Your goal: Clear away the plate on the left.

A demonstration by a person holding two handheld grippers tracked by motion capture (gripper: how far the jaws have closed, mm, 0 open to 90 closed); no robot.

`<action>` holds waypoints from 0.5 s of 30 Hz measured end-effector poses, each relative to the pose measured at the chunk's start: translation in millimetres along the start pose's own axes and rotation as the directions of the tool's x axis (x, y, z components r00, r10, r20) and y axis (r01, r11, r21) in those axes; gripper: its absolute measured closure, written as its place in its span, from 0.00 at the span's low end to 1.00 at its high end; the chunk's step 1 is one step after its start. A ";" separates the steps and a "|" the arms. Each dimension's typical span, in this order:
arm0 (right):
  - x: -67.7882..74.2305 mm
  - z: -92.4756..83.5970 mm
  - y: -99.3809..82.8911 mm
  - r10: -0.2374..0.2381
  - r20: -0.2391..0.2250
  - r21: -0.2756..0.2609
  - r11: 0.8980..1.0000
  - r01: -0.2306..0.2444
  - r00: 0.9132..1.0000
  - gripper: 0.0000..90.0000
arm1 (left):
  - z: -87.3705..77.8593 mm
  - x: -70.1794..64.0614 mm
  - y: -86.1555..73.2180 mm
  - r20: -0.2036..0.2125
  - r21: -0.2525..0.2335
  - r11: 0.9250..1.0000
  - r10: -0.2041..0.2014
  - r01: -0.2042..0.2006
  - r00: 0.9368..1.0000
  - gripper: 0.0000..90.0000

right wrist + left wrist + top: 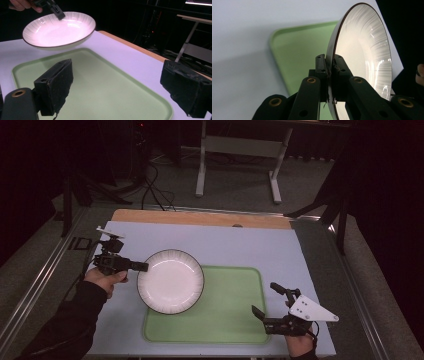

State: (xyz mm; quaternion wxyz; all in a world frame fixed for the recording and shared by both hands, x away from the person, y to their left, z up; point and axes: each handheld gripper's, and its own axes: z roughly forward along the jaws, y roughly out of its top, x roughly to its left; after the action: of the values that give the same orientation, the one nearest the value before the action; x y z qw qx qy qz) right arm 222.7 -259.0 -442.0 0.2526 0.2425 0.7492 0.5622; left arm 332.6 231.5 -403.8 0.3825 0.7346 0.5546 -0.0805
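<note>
A white ribbed plate with a dark rim (170, 281) hangs in the air over the left end of the green tray (230, 320). My left gripper (141, 266) is shut on the plate's left rim. In the left gripper view the jaws pinch the plate's edge (362, 50) between them, with the tray (297, 50) behind. The right gripper view shows the plate (58, 30) lifted above the tray (112, 90), the left gripper (58, 13) clamped on its far rim. My right gripper (267, 301) stands open at the tray's right edge, nothing between its fingers.
The tray lies on a pale blue mat (250, 247) over a wooden table top (200, 217). A white desk frame (237, 150) and cables (155, 190) stand on the floor beyond the table. Metal rails (40, 280) run along the table's sides.
</note>
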 end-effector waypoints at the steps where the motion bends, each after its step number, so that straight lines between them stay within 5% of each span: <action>1: 0.0 -0.2 0.0 0.000 0.001 -0.002 1.000 0.000 1.000 0.12 | 3.1 -2.9 1.3 0.005 0.006 1.000 0.004 -0.004 1.000 0.95; 15: -0.7 -6.4 2.6 0.000 -0.023 -0.063 0.998 -0.001 1.000 0.12 | 46.0 -28.4 8.9 0.018 0.079 0.995 0.062 -0.063 0.998 0.95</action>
State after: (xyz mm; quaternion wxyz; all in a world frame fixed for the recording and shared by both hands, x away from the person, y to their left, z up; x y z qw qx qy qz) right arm 219.2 -263.5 -437.9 0.2512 0.2280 0.7339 0.5884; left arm 343.9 179.4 -416.1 0.3596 0.7656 0.5248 -0.0962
